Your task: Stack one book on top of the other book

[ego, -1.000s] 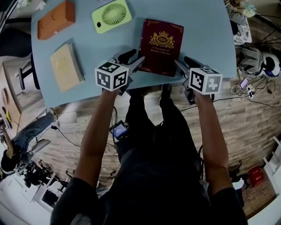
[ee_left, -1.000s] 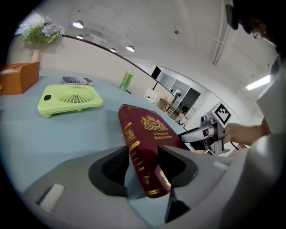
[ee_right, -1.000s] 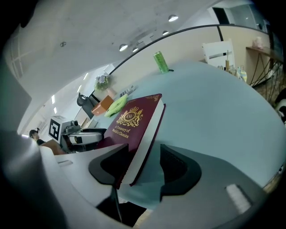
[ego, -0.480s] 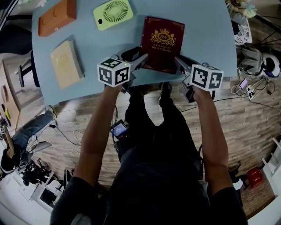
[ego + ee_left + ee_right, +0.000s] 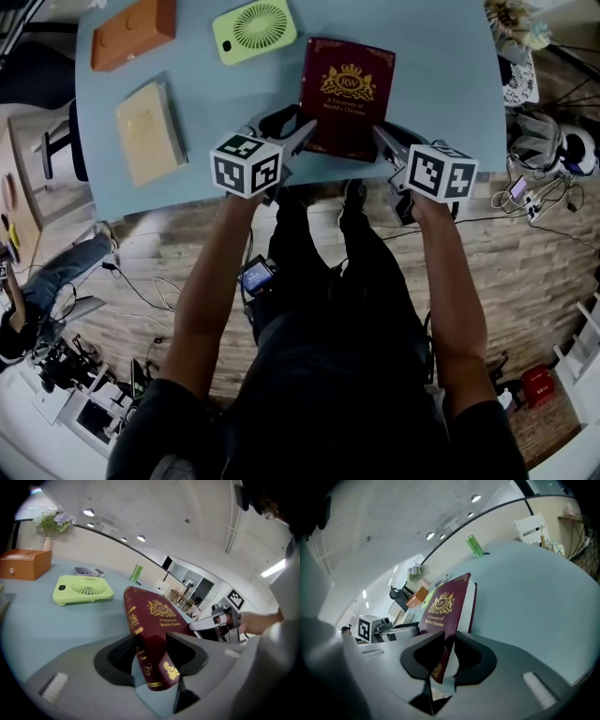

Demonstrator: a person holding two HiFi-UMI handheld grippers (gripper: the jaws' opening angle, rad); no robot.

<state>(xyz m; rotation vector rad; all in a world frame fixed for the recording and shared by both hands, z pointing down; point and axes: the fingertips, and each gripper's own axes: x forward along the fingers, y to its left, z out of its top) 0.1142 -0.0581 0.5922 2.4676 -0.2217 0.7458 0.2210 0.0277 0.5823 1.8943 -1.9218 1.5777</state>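
A maroon book [image 5: 345, 94] with gold print lies on the blue table [image 5: 441, 84], its near edge at the table's front. My left gripper [image 5: 292, 128] is shut on its near left corner, spine side [image 5: 150, 634], and that corner looks lifted. My right gripper [image 5: 392, 139] is at the near right corner, and its jaws are still closing, pinching the front cover [image 5: 445, 609] beside the white pages. A tan book [image 5: 148, 131] lies flat at the table's left, apart from both grippers.
A green flat fan [image 5: 254, 28] and an orange box [image 5: 131, 33] sit at the back left. A green can [image 5: 476, 545] stands far off on the table. The table's front edge runs just under both grippers, and cables lie on the wooden floor.
The right gripper has edged slightly inward and up at the book's near right corner. The left gripper keeps its place on the near left corner.
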